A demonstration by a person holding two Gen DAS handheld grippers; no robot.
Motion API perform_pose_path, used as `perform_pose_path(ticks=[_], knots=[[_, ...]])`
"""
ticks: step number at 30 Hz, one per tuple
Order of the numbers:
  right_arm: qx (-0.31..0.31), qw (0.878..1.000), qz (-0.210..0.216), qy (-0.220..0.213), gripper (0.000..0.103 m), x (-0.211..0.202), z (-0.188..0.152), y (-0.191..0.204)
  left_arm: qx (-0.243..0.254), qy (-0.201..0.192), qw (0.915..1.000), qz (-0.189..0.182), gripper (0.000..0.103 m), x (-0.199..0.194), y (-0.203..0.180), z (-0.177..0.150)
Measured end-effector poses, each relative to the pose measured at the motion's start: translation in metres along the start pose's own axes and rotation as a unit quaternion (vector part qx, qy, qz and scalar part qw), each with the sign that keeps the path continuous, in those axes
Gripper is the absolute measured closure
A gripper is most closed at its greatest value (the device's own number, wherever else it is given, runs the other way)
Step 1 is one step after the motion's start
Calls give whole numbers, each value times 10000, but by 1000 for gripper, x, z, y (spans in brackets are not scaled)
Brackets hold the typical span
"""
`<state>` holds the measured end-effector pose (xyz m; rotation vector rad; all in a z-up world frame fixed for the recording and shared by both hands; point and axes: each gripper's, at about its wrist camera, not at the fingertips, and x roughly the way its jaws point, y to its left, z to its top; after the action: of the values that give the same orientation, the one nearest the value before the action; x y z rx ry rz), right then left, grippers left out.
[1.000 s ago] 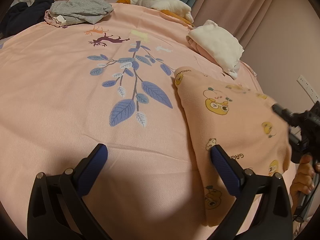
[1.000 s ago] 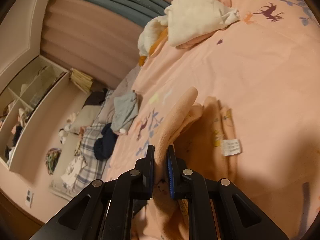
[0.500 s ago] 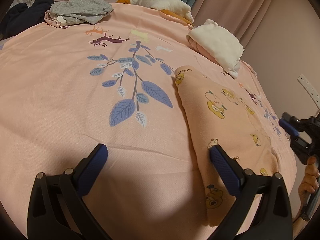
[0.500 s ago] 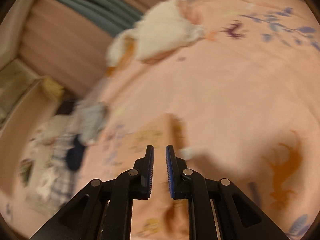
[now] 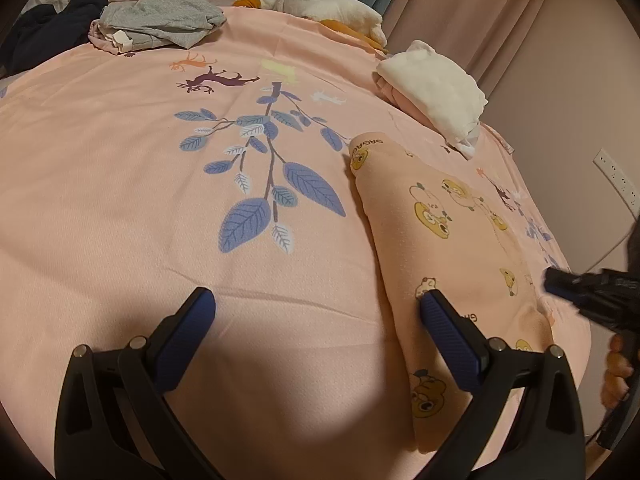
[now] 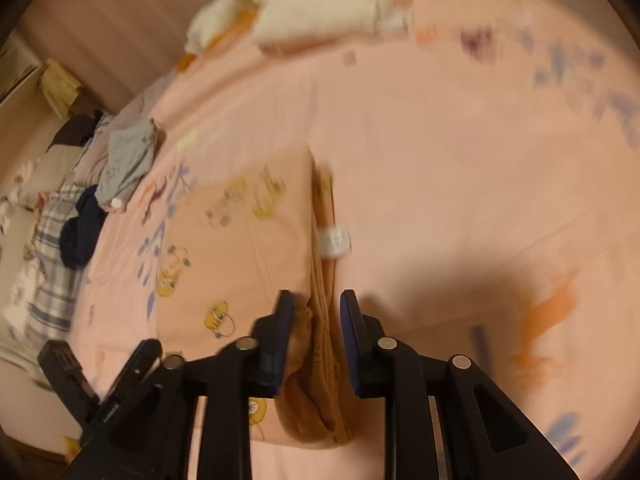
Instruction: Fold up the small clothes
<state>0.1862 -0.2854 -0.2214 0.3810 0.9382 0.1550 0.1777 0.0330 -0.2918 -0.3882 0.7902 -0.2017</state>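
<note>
A peach garment (image 5: 452, 264) printed with yellow cartoon bears lies folded in a long strip on the pink bedsheet (image 5: 160, 208). My left gripper (image 5: 316, 300) hovers open above the sheet, its right finger at the garment's near left edge. In the right wrist view the same garment (image 6: 240, 248) lies flat, with a white label (image 6: 334, 242) at its fold. My right gripper (image 6: 317, 300) stands over the thick folded edge. Its jaws are opening, with fabric below the gap and neither pad pressing on it. From the left wrist view, the right gripper (image 5: 560, 280) shows at the garment's right side.
Folded white clothes (image 5: 436, 88) sit at the far right of the bed. A grey garment (image 5: 160, 20), a dark navy one (image 5: 48, 36) and a white and orange pile (image 5: 328, 8) lie along the far edge. A wall socket (image 5: 616, 178) and a person's hand (image 5: 616, 364) are at the right.
My right gripper let go of the lifted garment edge, which now lies flat. It drew back to the right side and its jaws widened. The left gripper has not moved.
</note>
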Motion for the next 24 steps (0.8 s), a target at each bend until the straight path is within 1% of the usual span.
perform_pose_path(ticks=[1, 2, 4, 5, 7, 10, 11, 12, 14, 15, 16, 17, 18, 20, 22, 23, 24], knots=[[-149, 9998, 17, -131, 80, -9, -2, 5, 4, 1, 10000, 5, 0, 0, 0, 0], [-258, 9994, 147, -178, 80, -13, -3, 7, 7, 2, 10000, 10, 0, 0, 0, 0], [-420, 9976, 530, -123, 80, -14, -5, 10, 7, 1, 10000, 10, 0, 0, 0, 0], [-446, 9973, 589, -57, 80, -11, -4, 9, 6, 1, 10000, 9, 0, 0, 0, 0], [-464, 9979, 411, 179, 80, 3, -3, 12, 4, -1, 10000, 7, 0, 0, 0, 0], [-436, 9966, 53, 695, 80, 29, -10, 8, 6, -2, 10000, 10, 0, 0, 0, 0], [-375, 9961, -13, 803, 80, 33, -12, 3, 6, -3, 10000, 8, 0, 0, 0, 0], [-271, 9962, 35, 824, 81, 35, -13, -2, 2, -5, 10000, 4, 0, 0, 0, 0], [-169, 9967, 68, 790, 81, 28, -12, -5, -17, -15, 10000, -20, 0, -1, 0, 0], [-161, 9970, -76, 751, 81, 21, -13, -6, -29, -22, 10000, -36, 0, -1, 1, 0], [-163, 9968, -381, 685, 80, 15, -14, -6, -34, -25, 10000, -43, 0, -1, 1, 0], [-154, 9962, -566, 638, 80, 8, -15, -4, -38, -27, 10000, -48, 0, -1, 1, 1], [-169, 9964, -605, 563, 80, 1, -15, 1, -33, -25, 10000, -42, 0, -1, 1, 1], [-283, 9979, -457, 371, 79, -12, -17, 9, -14, -19, 10000, -18, 0, -1, 0, 1], [-482, 9984, -196, 205, 72, -18, -18, 16, -2, -17, 10000, -5, 0, -1, 0, 0], [-591, 9980, -113, 197, 65, -15, -19, 20, -4, -18, 10000, -6, 0, -1, 0, 0], [-646, 9975, -114, 268, 63, -8, -19, 24, -3, -17, 10000, -4, 0, -1, 0, 0]])
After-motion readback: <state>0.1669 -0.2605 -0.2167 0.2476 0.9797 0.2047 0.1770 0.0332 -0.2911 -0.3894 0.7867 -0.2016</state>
